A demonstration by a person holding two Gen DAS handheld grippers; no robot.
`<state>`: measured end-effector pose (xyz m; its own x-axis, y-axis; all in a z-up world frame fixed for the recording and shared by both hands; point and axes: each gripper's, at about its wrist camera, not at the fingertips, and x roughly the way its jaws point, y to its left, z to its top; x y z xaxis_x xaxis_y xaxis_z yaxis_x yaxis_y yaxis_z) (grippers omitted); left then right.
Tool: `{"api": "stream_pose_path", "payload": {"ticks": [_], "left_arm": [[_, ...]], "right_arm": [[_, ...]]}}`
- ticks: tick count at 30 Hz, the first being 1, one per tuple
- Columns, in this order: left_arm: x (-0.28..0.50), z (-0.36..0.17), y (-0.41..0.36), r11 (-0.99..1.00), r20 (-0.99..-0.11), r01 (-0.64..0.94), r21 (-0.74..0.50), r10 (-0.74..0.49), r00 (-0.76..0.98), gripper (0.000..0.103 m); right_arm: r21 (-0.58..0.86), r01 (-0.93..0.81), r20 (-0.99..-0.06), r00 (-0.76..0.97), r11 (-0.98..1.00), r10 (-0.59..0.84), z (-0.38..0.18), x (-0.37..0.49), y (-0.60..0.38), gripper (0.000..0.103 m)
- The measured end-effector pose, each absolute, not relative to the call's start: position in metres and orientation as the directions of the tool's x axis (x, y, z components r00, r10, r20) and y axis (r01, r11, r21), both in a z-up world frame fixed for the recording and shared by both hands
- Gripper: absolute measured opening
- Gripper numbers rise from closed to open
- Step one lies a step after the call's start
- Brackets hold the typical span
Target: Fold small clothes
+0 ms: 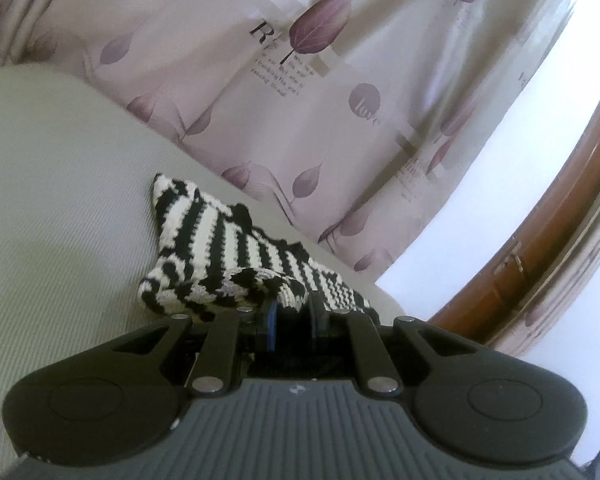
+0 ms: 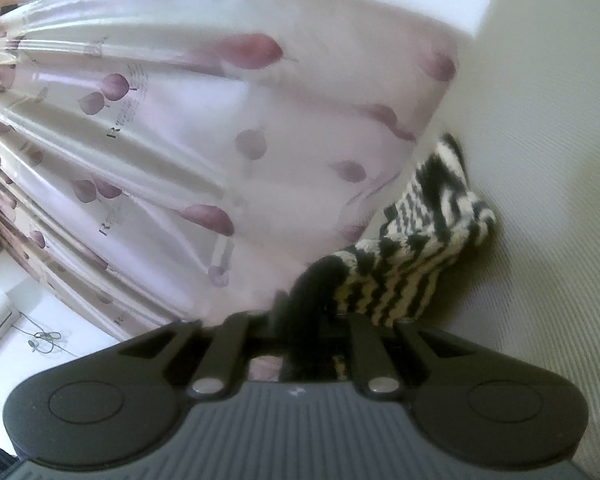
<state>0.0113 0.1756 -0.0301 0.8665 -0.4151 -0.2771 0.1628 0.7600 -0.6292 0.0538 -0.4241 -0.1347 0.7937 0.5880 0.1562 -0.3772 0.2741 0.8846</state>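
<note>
Left wrist view showed the left hand-held gripper pinching the striped knit garment; the right hand-held gripper pinched its far edge. Uneven lifting could slip the knit free.

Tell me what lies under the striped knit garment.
The striped knit garment lies on a pale ribbed bed surface, one edge pinched in the left tool. A leaf-print curtain hangs behind. Whatever sits beneath the bunched folds is covered.
</note>
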Motion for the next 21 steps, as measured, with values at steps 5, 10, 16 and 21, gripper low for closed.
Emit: {"api": "stream_pose_path", "payload": {"ticks": [5,10,16,21], "left_arm": [[0.03,-0.022,0.174,0.761,-0.264,0.133,-0.635,-0.376,0.889,0.015],[0.056,-0.014,0.178,0.763,-0.251,0.102,-0.639,-0.332,0.909,0.015],[0.096,-0.007,0.176,0.783,-0.247,0.078,-0.617,-0.287,0.926,0.015],[0.129,-0.01,0.172,0.799,-0.266,0.044,-0.6,-0.251,0.931,0.015]], "right_arm": [[0.873,-0.397,0.172,0.793,0.282,0.585,-0.119,0.073,-0.427,0.01],[0.865,-0.405,0.174,0.795,0.295,0.581,-0.104,0.102,-0.432,0.01],[0.854,-0.406,0.161,0.8,0.324,0.578,-0.086,0.142,-0.435,0.01],[0.858,-0.382,0.135,0.811,0.342,0.569,-0.08,0.18,-0.432,0.01]]}}
